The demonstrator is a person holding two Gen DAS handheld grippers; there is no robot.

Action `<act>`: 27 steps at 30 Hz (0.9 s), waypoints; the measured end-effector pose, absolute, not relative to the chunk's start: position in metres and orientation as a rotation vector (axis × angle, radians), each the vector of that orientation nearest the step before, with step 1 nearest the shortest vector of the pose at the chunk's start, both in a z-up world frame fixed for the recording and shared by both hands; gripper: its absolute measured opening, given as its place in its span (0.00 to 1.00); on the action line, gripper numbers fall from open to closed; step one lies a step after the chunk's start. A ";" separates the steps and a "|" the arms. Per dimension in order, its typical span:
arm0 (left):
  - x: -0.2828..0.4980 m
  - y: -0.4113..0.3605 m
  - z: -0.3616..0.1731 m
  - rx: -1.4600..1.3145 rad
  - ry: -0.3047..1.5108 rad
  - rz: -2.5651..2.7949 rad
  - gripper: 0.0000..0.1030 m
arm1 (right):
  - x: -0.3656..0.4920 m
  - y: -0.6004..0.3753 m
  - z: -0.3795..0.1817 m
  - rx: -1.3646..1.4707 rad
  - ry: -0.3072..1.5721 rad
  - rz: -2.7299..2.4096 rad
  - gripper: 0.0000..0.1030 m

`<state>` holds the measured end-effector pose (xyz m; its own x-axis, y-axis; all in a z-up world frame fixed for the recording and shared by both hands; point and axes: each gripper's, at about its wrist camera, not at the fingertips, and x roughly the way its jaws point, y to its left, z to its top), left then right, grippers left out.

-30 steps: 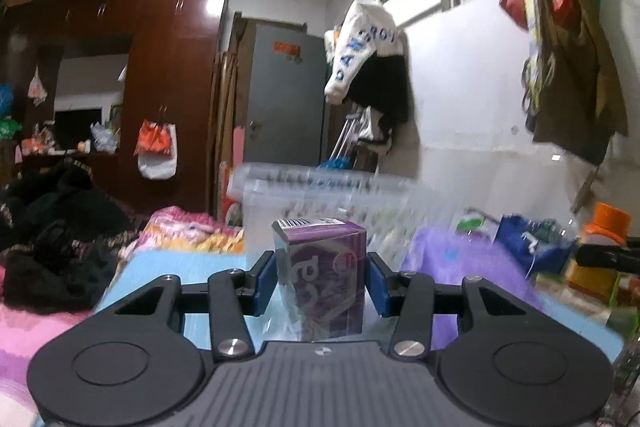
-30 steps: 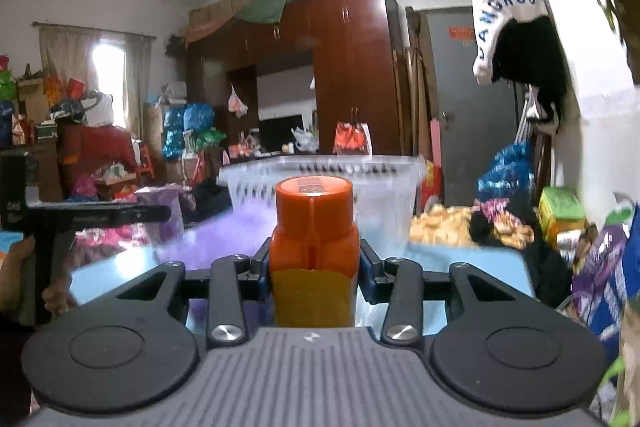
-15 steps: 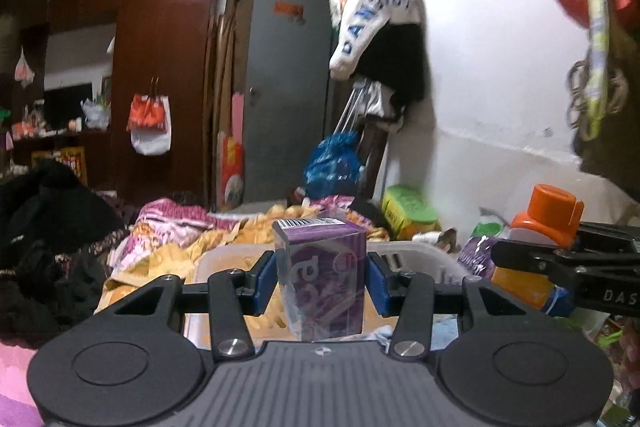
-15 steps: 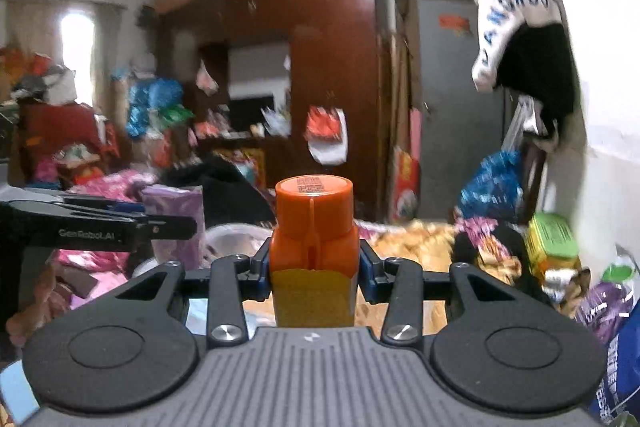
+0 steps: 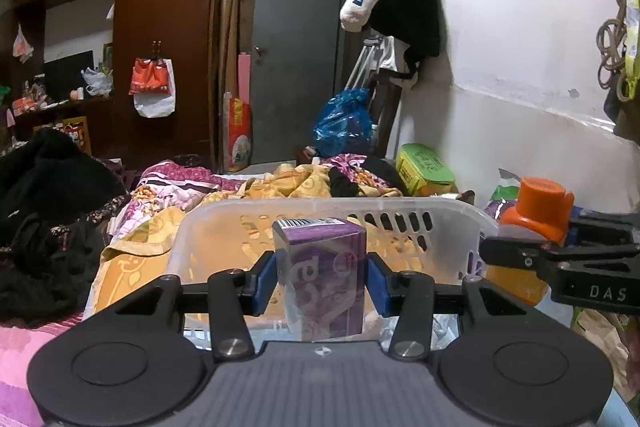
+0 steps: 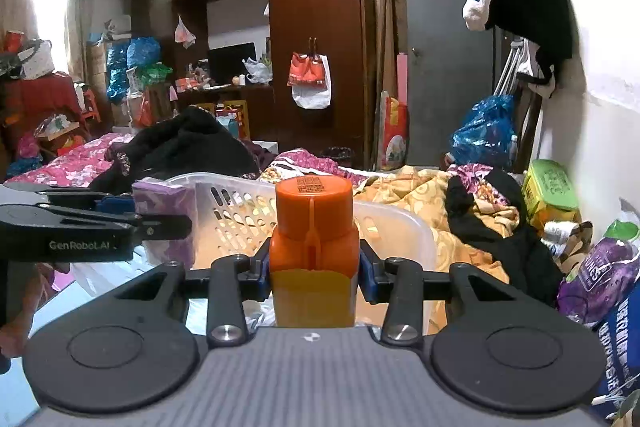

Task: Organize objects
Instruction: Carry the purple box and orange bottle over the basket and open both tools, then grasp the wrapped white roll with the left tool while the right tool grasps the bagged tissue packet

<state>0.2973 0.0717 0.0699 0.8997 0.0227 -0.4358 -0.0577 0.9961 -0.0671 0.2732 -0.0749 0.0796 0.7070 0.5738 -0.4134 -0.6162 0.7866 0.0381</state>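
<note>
Hand-held grippers (two) (image 5: pixel 320 281) (image 6: pixel 314 267) grip one box (image 5: pixel 325 279), one bottle (image 6: pixel 314 247).

The clear basket (image 5: pixel 332 223) now sits low at frame centre, its open top showing, and the orange bottle (image 5: pixel 532 215) appears closer at right.

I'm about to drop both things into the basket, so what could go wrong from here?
1. The two grippers are close together over the basket; the right gripper and left gripper might bump while lowering.
2. The bottle is held near the basket's rim, so it could catch the edge or land outside.
3. The box is tall and may tip over when released.
</note>
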 end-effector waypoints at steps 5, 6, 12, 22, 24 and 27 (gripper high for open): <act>0.293 0.070 0.066 -0.057 0.432 0.063 0.66 | 0.279 -0.071 0.079 -0.123 0.434 0.681 0.54; 0.292 0.070 0.066 -0.049 0.422 0.067 0.73 | 0.278 -0.072 0.080 -0.121 0.425 0.672 0.79; 0.266 0.068 0.076 -0.054 0.339 0.043 0.78 | 0.252 -0.095 0.093 -0.055 0.330 0.661 1.00; 0.150 0.080 0.009 -0.096 0.342 -0.028 0.81 | 0.134 -0.193 0.017 0.078 0.352 0.663 1.00; 0.137 0.084 -0.008 -0.135 0.336 -0.043 0.81 | 0.114 -0.206 -0.011 0.137 0.355 0.707 1.00; 0.137 0.084 -0.020 -0.155 0.343 -0.072 0.81 | 0.107 -0.198 -0.037 0.110 0.404 0.727 1.00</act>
<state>0.1367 0.0843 -0.0197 0.9392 -0.0961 -0.3296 0.0434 0.9856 -0.1636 0.1070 -0.1977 -0.0370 0.6740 0.6656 -0.3206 -0.6236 0.7452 0.2362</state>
